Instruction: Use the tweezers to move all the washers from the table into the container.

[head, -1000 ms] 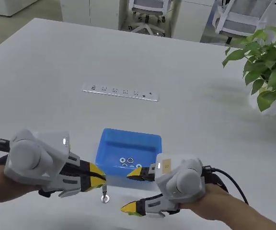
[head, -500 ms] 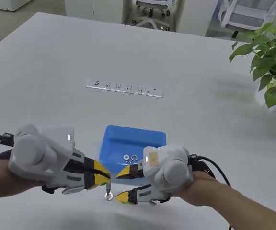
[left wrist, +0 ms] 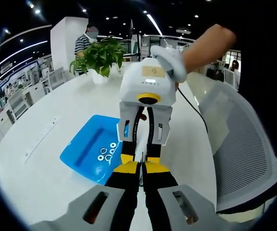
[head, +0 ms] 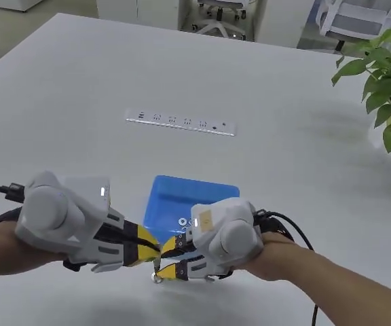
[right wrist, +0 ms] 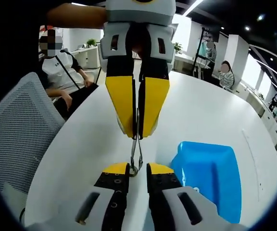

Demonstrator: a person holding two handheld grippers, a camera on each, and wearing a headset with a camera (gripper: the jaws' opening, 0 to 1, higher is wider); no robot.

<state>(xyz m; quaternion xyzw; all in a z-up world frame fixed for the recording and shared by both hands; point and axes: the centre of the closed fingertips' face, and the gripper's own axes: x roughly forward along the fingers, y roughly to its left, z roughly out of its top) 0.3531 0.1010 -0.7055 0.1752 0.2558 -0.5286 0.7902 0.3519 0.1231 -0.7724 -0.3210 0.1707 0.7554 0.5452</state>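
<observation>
Right gripper view: left hand-held gripper (right wrist: 137, 131) pinches slim silver tweezers (right wrist: 136, 150); right hand-held gripper (right wrist: 138, 168) gapes.

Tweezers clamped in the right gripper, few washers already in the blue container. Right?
No: the tweezers are clamped in the left gripper, whose yellow jaws reach in from the top of the right gripper view. A few washers do lie in the blue container.

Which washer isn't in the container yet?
The washer at the tip of the tweezers, beside the blue container; the other washers lie inside it.
</observation>
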